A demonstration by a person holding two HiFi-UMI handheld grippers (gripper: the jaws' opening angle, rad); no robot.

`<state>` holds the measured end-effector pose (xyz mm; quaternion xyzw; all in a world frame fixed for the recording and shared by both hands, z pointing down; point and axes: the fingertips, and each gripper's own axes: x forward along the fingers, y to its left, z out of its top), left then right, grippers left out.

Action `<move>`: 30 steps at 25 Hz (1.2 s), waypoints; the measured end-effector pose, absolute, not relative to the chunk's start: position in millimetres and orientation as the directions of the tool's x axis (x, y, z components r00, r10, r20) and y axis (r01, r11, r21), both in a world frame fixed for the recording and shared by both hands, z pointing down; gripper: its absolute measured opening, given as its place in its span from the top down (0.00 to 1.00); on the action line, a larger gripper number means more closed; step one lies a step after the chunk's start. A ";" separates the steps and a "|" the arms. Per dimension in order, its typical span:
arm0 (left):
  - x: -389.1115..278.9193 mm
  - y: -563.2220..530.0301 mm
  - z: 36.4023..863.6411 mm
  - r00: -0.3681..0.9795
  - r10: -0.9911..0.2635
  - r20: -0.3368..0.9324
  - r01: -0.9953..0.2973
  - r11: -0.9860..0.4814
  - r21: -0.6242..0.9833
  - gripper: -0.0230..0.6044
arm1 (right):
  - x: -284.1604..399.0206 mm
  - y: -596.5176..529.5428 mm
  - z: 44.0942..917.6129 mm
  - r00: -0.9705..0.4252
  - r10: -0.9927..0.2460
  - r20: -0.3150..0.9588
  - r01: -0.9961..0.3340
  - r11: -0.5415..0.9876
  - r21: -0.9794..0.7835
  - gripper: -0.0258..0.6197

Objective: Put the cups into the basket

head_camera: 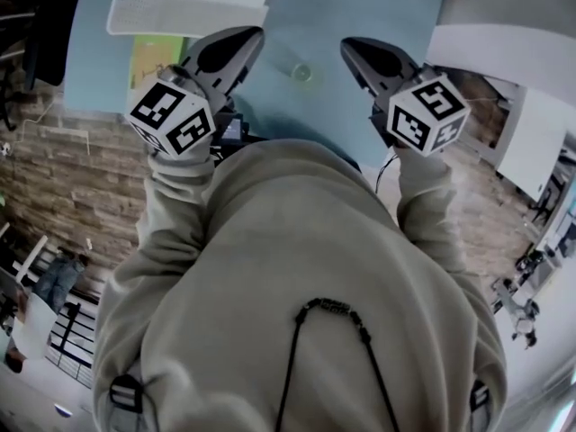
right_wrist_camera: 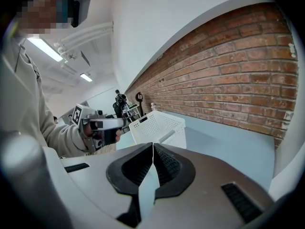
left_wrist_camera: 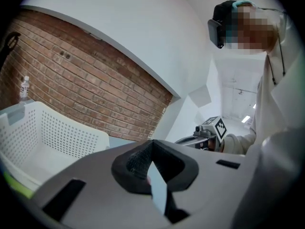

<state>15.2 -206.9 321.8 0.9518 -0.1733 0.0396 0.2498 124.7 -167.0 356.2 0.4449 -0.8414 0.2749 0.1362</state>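
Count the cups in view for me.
1. A clear cup sits on the blue table, to the right of the white basket in the head view. Others could be hidden inside the basket.

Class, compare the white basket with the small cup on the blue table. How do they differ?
The basket is white, perforated and large; the cup is clear and tiny. The basket stands far left, the cup near the middle. Both rest on the blue table.
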 end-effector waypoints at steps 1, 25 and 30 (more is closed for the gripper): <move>15.8 -203.4 320.6 0.936 -0.308 0.171 -0.352 -0.815 0.461 0.97 | 124.8 -165.1 357.9 -0.574 -0.669 0.473 -0.819 0.457 -0.347 0.94; 2.7 -169.0 312.8 0.906 -0.369 0.209 -0.423 -0.819 0.389 0.97 | 104.2 -153.0 362.5 -0.626 -0.610 0.485 -0.777 0.537 -0.328 0.94; -2.2 -169.3 317.3 0.903 -0.377 0.206 -0.429 -0.807 0.405 0.97 | 106.3 -149.0 365.1 -0.615 -0.608 0.501 -0.784 0.537 -0.312 0.94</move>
